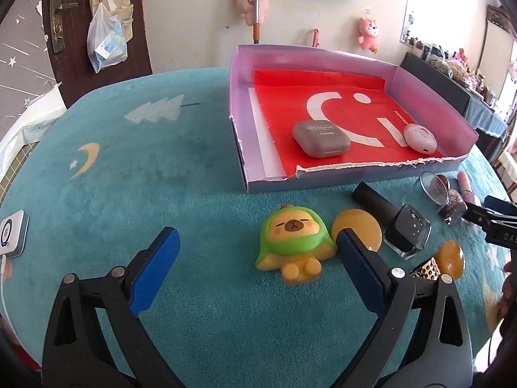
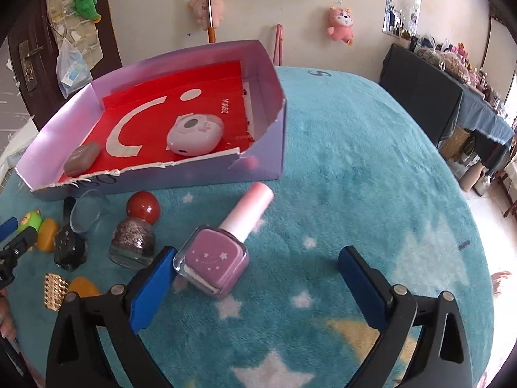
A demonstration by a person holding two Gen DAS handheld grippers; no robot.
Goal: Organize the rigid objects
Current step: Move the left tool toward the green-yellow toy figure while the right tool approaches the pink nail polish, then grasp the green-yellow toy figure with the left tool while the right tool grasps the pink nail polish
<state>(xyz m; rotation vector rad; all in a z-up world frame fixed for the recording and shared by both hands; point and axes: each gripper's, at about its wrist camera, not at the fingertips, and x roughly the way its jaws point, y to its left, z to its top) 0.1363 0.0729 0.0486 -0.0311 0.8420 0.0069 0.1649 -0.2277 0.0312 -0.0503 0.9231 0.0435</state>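
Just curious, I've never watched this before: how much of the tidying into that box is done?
Early on. Two things already lie in the box: a grey eyeshadow case and a pale pink case. Nothing is held; both grippers' jaws are open, the left gripper near the capybara toy, the right gripper near the purple polish bottle. The other bottles remain outside.

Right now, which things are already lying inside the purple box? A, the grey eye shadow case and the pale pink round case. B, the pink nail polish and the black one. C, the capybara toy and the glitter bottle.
A: the grey eye shadow case and the pale pink round case lie on the red liner inside the purple box; the rest sit on the blanket.
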